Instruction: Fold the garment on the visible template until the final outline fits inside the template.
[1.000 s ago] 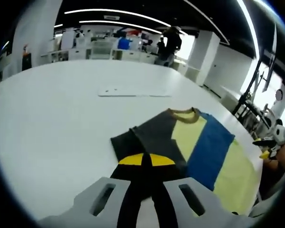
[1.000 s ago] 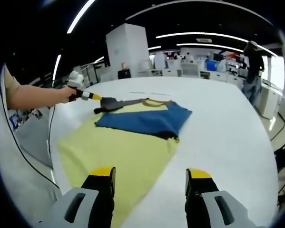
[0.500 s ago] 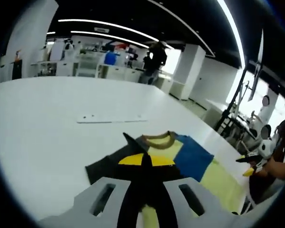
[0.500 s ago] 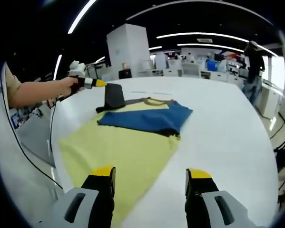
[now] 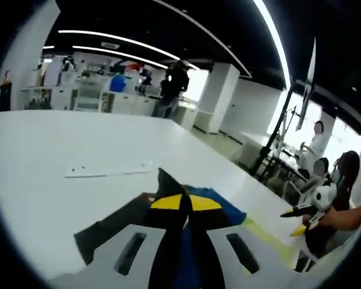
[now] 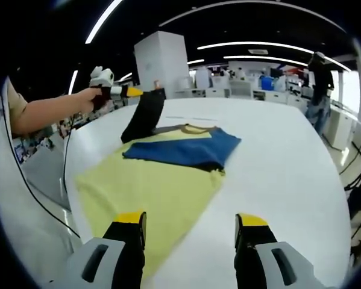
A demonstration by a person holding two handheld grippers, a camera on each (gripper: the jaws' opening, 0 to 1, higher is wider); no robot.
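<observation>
Fold is partway, by my read: garment [image 6: 168, 165] lies on the white tabletop [image 6: 276, 156] w/ blue panel already over the yellow body, and left tool [image 6: 132, 91] is clamped on the dark sleeve [image 6: 143, 115], lifted off the surface. Right tool [image 6: 189, 226] hangs wide open, empty, near the yellow hem. Left to do: lay sleeve in, fold hem up; pale strip [image 5: 108, 170] beyond may be the template, can't tell.
</observation>
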